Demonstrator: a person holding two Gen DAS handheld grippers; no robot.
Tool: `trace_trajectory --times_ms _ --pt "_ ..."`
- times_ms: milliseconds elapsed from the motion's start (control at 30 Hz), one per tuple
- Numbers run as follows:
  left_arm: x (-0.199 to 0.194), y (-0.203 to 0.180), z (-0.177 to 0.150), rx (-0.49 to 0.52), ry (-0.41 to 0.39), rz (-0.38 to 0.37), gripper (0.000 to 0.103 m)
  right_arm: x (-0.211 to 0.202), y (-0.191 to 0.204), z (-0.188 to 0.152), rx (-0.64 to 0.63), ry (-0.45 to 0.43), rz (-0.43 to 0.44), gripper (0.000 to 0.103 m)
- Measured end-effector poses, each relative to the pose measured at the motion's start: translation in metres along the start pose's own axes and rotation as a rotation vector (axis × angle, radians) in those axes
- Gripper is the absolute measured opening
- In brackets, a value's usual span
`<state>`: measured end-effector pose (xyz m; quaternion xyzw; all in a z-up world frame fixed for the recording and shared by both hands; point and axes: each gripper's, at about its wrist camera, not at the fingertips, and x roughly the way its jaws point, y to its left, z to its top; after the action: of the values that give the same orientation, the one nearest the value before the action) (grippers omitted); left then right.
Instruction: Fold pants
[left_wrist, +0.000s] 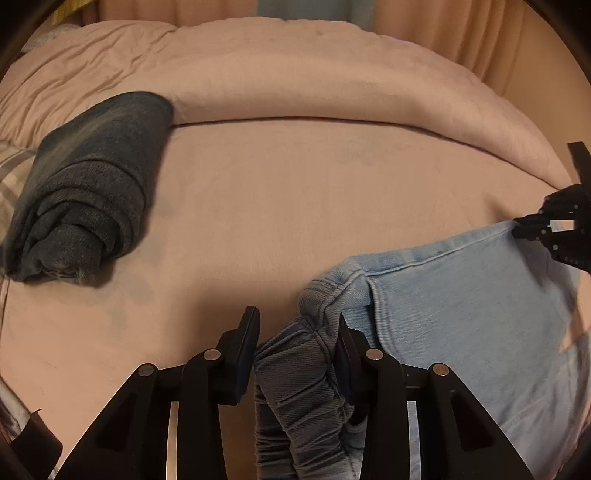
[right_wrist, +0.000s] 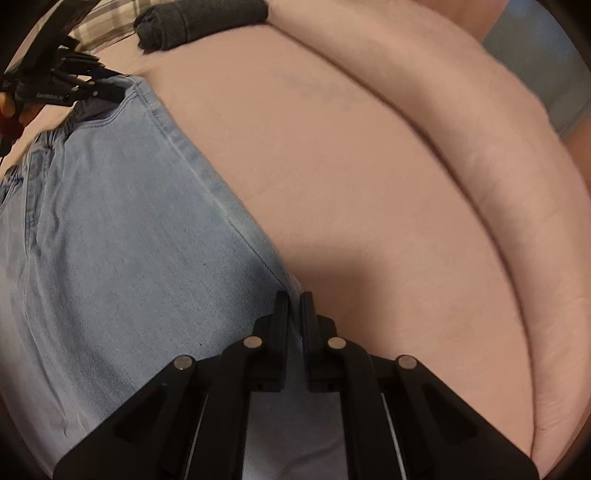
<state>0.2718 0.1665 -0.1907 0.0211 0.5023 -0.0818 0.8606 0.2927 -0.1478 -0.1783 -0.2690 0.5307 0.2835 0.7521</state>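
Jeans (left_wrist: 476, 314), light blue denim, lie on a pink bed (left_wrist: 280, 206) and fill the lower right of the left wrist view. We see the left gripper (left_wrist: 297, 328) pinching a bunched, gathered wad of the denim near the elastic waistband; its two black fingers are held apart by the thick fabric between them. In the same view the right gripper (left_wrist: 524, 227) appears at the far right edge, its tips touching the far edge of the jeans.

From the right wrist view, the jeans (right_wrist: 122, 258) spread across the left half of the picture, with a stitched side seam running diagonally toward us. The right gripper (right_wrist: 294, 302) has its fingers pressed nearly together on the denim edge by that seam. The left gripper (right_wrist: 107, 90) shows at upper left, gripping the waistband end.

A dark grey folded garment (left_wrist: 88, 192) lies well apart from the jeans, at the left side of the bed, against a thick pink duvet (left_wrist: 295, 81) that is rolled back along the far side. A plaid pillow (right_wrist: 107, 22) sits just beside the dark garment.
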Motion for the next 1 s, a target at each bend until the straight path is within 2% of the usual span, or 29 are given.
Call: trace_trajectory --times_ms 33,67,100,133,167,200,233,300,333,400,433,500,567,600,633,667,700,733,800,867,900,933,967,1000 --pt "0.008 -0.001 -0.001 -0.012 0.020 0.042 0.044 0.001 -0.002 0.001 0.015 -0.008 -0.018 0.007" --pt "0.014 -0.003 -0.002 -0.015 0.039 0.081 0.054 0.006 -0.005 0.002 0.048 -0.014 -0.026 0.008" --pt "0.019 -0.002 -0.002 -0.018 0.055 0.108 0.059 0.011 -0.002 0.004 0.063 -0.011 -0.032 0.012" --pt "0.019 -0.004 0.000 -0.015 0.060 0.146 0.068 0.020 0.000 0.004 0.072 0.028 -0.032 0.016" --pt "0.012 -0.006 0.001 -0.003 0.047 0.171 0.070 0.020 0.002 0.003 0.068 0.032 -0.038 0.015" --pt "0.004 -0.009 0.002 0.012 0.022 0.174 0.070 0.015 0.002 0.003 0.065 0.023 -0.041 0.019" --pt "-0.008 -0.011 0.004 0.027 -0.018 0.166 0.071 0.005 -0.001 0.002 0.075 0.011 -0.022 0.032" --pt "-0.031 -0.021 0.011 0.066 -0.102 0.149 0.076 -0.021 -0.015 -0.012 0.099 -0.023 0.043 0.049" --pt "-0.040 -0.035 0.017 0.106 -0.144 0.094 0.080 -0.032 -0.023 -0.017 0.102 -0.037 0.032 0.050" --pt "-0.040 -0.053 0.021 0.167 -0.135 0.004 0.081 -0.043 -0.038 -0.031 0.113 -0.020 -0.016 0.052" --pt "-0.030 -0.068 0.022 0.213 -0.105 -0.015 0.081 -0.044 -0.047 -0.038 0.128 0.002 -0.038 0.052" --pt "-0.001 -0.095 0.024 0.281 -0.030 0.031 0.081 -0.038 -0.065 -0.056 0.161 0.081 -0.100 0.049" --pt "0.031 -0.109 0.022 0.295 0.057 0.040 0.078 -0.024 -0.077 -0.076 0.182 0.180 -0.152 0.047" --pt "0.042 -0.113 0.022 0.287 0.083 0.043 0.077 -0.024 -0.079 -0.081 0.196 0.165 -0.130 0.041" --pt "0.051 -0.117 0.023 0.268 0.081 0.045 0.077 -0.029 -0.078 -0.083 0.198 0.136 -0.112 0.025" --pt "0.052 -0.116 0.024 0.248 0.064 0.036 0.077 -0.030 -0.073 -0.083 0.154 0.144 -0.190 0.012" --pt "0.052 -0.114 0.027 0.220 0.054 0.026 0.077 -0.030 -0.071 -0.085 0.131 0.166 -0.218 0.002" --pt "0.051 -0.109 0.030 0.170 0.049 0.010 0.077 -0.031 -0.070 -0.084 0.134 0.168 -0.225 0.002" --pt "0.043 -0.098 0.035 0.131 0.026 -0.002 0.077 -0.032 -0.075 -0.079 0.185 0.188 -0.216 0.003" --pt "0.018 -0.083 0.034 0.129 -0.055 0.041 0.077 -0.039 -0.076 -0.067 0.207 0.180 -0.313 0.002" --pt "0.008 -0.075 0.033 0.127 -0.072 0.036 0.077 -0.049 -0.076 -0.062 0.231 0.143 -0.324 0.009" --pt "-0.003 -0.061 0.031 0.124 -0.068 -0.008 0.082 -0.065 -0.075 -0.055 0.270 0.073 -0.285 0.012" --pt "-0.007 -0.055 0.029 0.127 -0.047 -0.029 0.086 -0.080 -0.070 -0.048 0.293 0.008 -0.205 0.013" --pt "-0.008 -0.049 0.032 0.135 -0.027 -0.029 0.087 -0.085 -0.060 -0.038 0.289 -0.033 -0.138 0.024"
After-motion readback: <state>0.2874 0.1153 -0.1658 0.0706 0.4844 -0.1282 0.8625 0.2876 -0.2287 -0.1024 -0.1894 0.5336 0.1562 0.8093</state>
